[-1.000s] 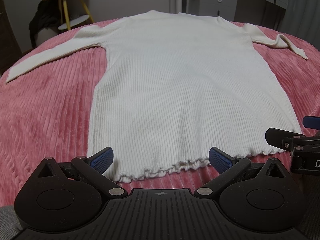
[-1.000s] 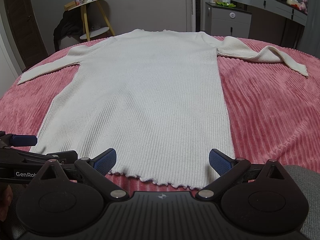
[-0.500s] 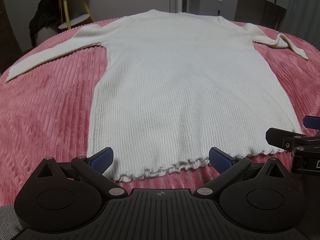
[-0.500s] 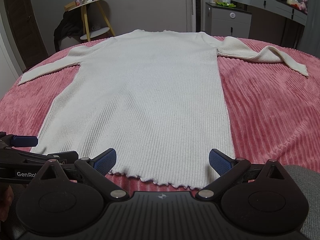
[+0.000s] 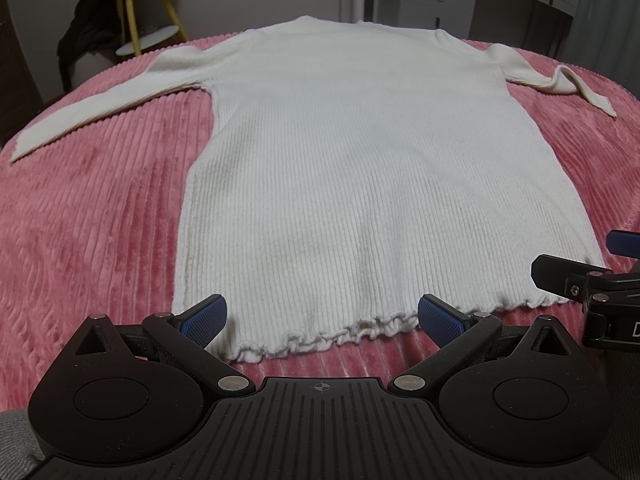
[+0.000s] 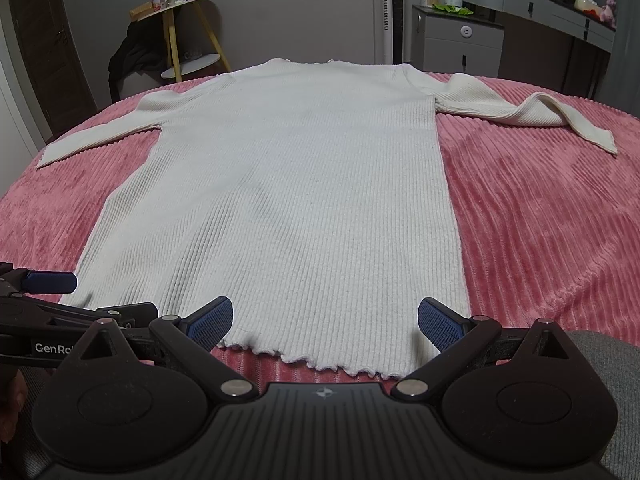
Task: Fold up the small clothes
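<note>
A cream ribbed long-sleeved sweater (image 5: 360, 168) lies flat on a pink corduroy bedspread (image 5: 92, 208), collar away from me and ruffled hem (image 5: 320, 336) nearest. It also shows in the right wrist view (image 6: 296, 200). Its left sleeve (image 5: 100, 108) stretches out straight; its right sleeve (image 6: 532, 112) is bent back at the cuff. My left gripper (image 5: 322, 316) is open and empty over the hem's left half. My right gripper (image 6: 325, 318) is open and empty over the hem's right half. Each gripper shows at the edge of the other's view.
Past the bed stand a yellow-legged side table (image 6: 180, 36) with dark clothing draped by it, a grey cabinet (image 6: 460, 40) and a dresser with a mirror (image 6: 560, 20). A grey cloth (image 6: 600, 364) lies at the near right.
</note>
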`<state>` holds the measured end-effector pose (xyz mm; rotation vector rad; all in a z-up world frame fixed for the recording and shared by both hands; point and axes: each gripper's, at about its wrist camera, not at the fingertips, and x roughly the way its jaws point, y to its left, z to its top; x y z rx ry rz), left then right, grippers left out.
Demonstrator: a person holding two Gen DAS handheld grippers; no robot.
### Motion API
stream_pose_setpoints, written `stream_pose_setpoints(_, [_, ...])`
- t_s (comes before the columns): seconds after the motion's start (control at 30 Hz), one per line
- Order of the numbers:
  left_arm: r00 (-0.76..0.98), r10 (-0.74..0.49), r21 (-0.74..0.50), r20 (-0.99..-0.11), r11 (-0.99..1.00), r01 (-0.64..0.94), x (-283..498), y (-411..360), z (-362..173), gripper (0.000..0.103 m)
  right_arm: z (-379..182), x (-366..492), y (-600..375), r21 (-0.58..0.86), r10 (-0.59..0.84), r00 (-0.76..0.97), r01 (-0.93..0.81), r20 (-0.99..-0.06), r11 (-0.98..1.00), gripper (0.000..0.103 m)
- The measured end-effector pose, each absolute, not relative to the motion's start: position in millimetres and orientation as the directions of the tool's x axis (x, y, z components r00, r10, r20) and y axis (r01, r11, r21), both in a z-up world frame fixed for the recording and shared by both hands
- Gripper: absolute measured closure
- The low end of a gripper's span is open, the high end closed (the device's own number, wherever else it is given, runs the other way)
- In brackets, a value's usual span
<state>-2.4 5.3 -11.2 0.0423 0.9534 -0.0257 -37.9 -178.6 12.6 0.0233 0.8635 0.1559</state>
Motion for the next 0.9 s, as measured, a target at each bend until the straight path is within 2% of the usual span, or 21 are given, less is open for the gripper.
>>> stream_pose_setpoints(0.9, [0.574, -0.003, 0.024, -0.819, 0.999, 0.039, -0.9, 5.1, -11.7, 0.0, 12.4, -37.5, -180.1, 0.095, 0.155, 0.641, -0.128, -0.752, 0.987, 0.004])
